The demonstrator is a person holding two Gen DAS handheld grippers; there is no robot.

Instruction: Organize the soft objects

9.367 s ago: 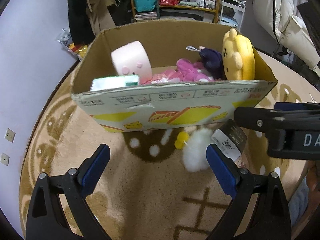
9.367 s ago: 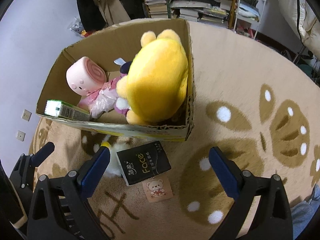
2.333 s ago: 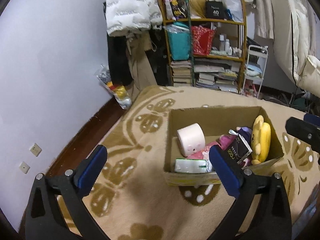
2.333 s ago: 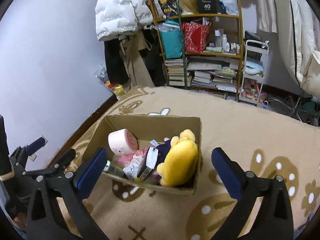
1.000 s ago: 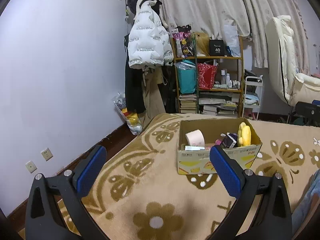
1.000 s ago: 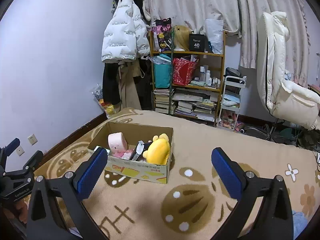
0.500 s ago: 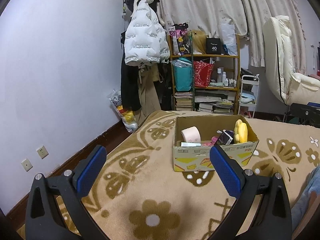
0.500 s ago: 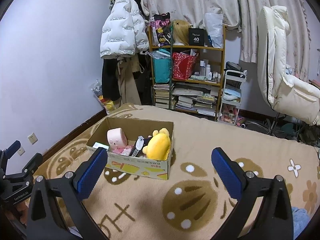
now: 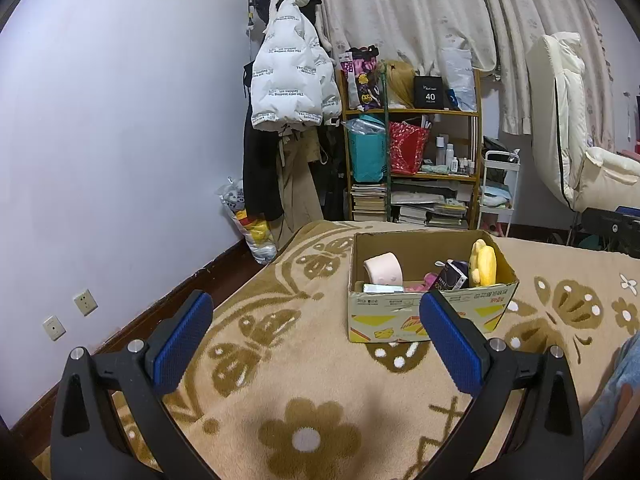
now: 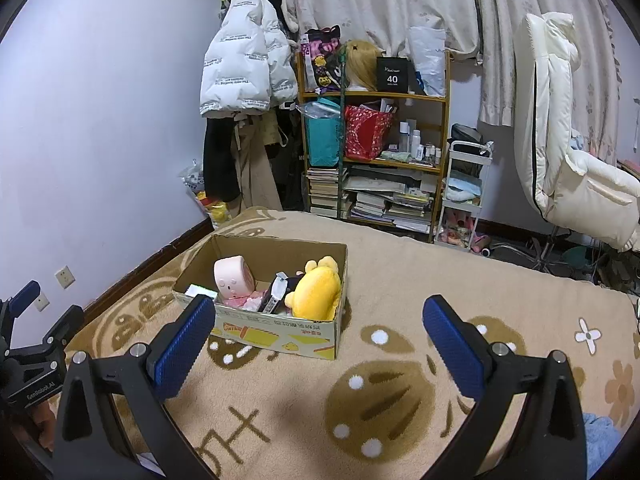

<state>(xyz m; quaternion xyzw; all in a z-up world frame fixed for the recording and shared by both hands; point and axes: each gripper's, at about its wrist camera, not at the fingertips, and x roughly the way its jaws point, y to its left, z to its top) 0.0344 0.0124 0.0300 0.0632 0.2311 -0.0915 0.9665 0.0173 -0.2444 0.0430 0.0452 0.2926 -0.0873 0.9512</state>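
Note:
A cardboard box (image 9: 428, 312) (image 10: 276, 330) stands on the patterned beige carpet. It holds a yellow plush (image 9: 485, 262) (image 10: 318, 290), a pink roll-shaped plush (image 9: 383, 269) (image 10: 234, 280), a dark tissue pack (image 9: 452, 276) (image 10: 274, 294), a pink soft item (image 9: 428, 280) and a green-white pack (image 9: 382, 289). My left gripper (image 9: 316, 338) is open and empty, held well back from the box. My right gripper (image 10: 318, 340) is open and empty, also well back and above the carpet.
A wooden shelf (image 10: 374, 152) full of books and bags stands at the far wall, with a white jacket (image 10: 244, 60) hanging beside it. A white chair (image 10: 560, 152) is at the right. A small white cart (image 10: 464, 192) stands by the shelf.
Both grippers have pulled back and risen away from the box since the earliest frames; the tissue pack that lay on the carpet is now in the box. Little movement in the last second.

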